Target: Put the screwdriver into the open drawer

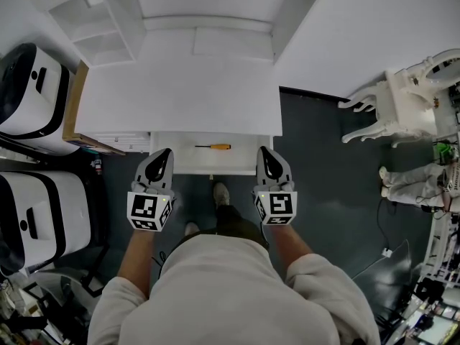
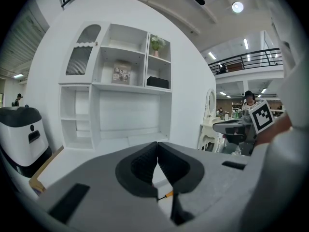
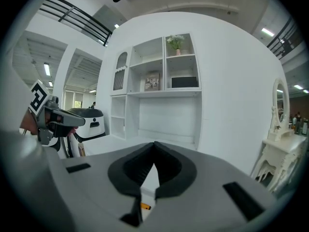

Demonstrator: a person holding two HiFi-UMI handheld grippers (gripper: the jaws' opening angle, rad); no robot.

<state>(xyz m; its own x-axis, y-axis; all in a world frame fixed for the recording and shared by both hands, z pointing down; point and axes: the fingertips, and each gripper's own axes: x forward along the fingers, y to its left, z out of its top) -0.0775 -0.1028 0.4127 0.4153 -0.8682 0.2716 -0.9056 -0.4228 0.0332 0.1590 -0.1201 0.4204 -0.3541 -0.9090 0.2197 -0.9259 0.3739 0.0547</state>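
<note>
Ahead of and between both sets of jaws: screwdriver, flat inside the open drawer, long axis crosswise, orange handle toward the right gripper. Left gripper and right gripper: jaws closed, empty, about equally near. Placement judged complete.

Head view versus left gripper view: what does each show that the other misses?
Only the head view: the whole screwdriver lying in the open drawer, and the person's shoes. Only the left gripper view: the shelf's plant and picture frame. Both: the white desktop, the right claw, and a sliver of the screwdriver below the shut left claw.
</note>
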